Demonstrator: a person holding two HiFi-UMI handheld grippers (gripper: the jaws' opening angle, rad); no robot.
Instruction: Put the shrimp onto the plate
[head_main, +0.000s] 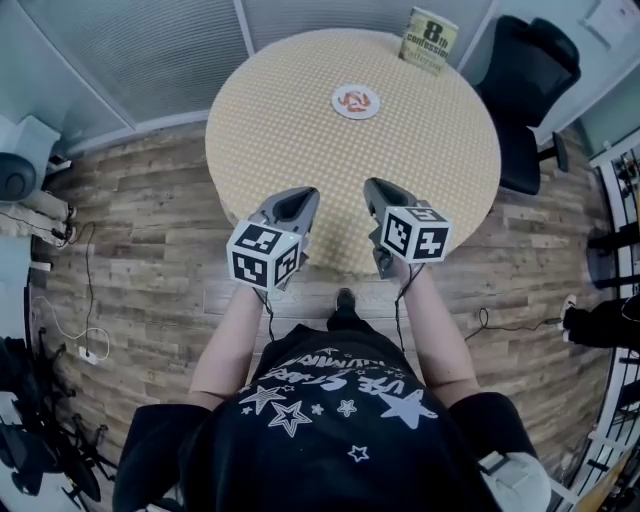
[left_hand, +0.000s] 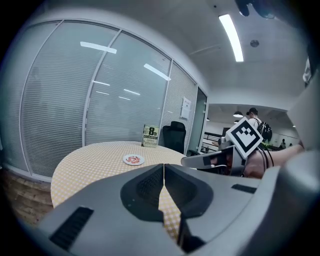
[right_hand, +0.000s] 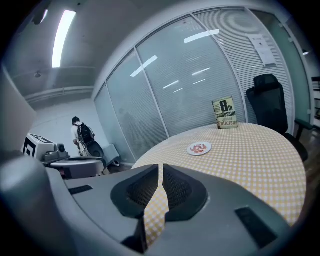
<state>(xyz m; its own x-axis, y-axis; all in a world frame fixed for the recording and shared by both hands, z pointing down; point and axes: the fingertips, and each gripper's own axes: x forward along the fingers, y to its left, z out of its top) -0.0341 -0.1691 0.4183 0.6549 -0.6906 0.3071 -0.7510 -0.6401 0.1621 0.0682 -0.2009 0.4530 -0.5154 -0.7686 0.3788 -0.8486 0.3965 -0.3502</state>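
Round checked table, wood-plank floor, blinded glass walls, black office chair, ceiling strip light

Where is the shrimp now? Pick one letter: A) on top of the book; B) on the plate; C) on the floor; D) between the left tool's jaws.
B: the shrimp lies on the plate on the table, while the left tool and the right tool are both shut on nothing.
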